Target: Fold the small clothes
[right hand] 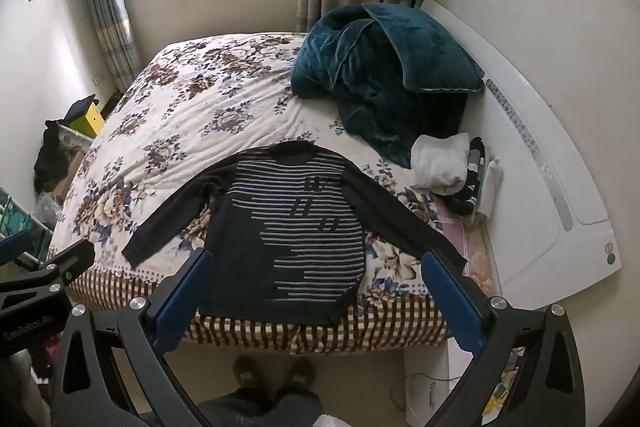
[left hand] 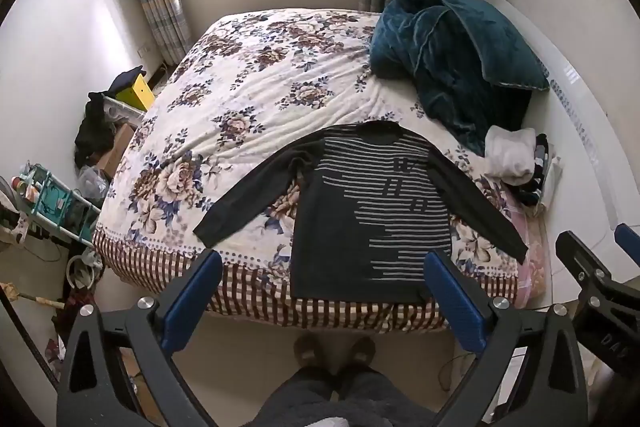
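Already spread flat, the striped long-sleeved top (left hand: 372, 211) lay low centre of frame on the floral bedspread (left hand: 240, 99), hem over the bed edge. Left gripper (left hand: 324, 291) and right gripper (right hand: 316, 295) hovered wide open, empty. Risk: pinching bedspread with sleeve, or dragging the top off the edge.

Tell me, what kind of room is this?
A bedroom in a home, most likely. A wide bed with a flower-patterned quilt fills it, a crumpled teal plush blanket lies near the white headboard, and a dark striped long-sleeved sweater lies spread out on the bed.
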{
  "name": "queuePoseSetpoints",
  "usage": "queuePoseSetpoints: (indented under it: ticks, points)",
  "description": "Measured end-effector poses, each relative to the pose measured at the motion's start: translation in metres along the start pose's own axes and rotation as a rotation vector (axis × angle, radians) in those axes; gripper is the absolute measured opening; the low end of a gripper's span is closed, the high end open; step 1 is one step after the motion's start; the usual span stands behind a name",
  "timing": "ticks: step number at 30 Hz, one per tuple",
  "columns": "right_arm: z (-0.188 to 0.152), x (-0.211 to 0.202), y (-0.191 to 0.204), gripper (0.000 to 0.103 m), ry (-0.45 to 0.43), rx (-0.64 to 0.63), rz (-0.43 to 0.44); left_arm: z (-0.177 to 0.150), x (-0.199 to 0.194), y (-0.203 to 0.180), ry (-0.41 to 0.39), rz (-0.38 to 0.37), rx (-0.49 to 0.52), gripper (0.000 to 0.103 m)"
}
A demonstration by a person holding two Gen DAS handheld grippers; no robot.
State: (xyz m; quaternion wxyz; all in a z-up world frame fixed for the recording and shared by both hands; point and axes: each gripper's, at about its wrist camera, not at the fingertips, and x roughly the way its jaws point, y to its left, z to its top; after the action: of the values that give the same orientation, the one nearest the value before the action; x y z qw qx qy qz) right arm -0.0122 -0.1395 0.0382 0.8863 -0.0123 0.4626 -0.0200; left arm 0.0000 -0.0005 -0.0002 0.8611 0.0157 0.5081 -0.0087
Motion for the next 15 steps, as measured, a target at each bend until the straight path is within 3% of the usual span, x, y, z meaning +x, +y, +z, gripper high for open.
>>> queuePoseSetpoints:
  ticks: [15]
  points:
    - [-0.0043,-0.0042,0.0057,0.103,0.000,-0.009,-0.006,-0.0004,0.0016,0.0005,0.002,-0.019,-0.014,0.103]
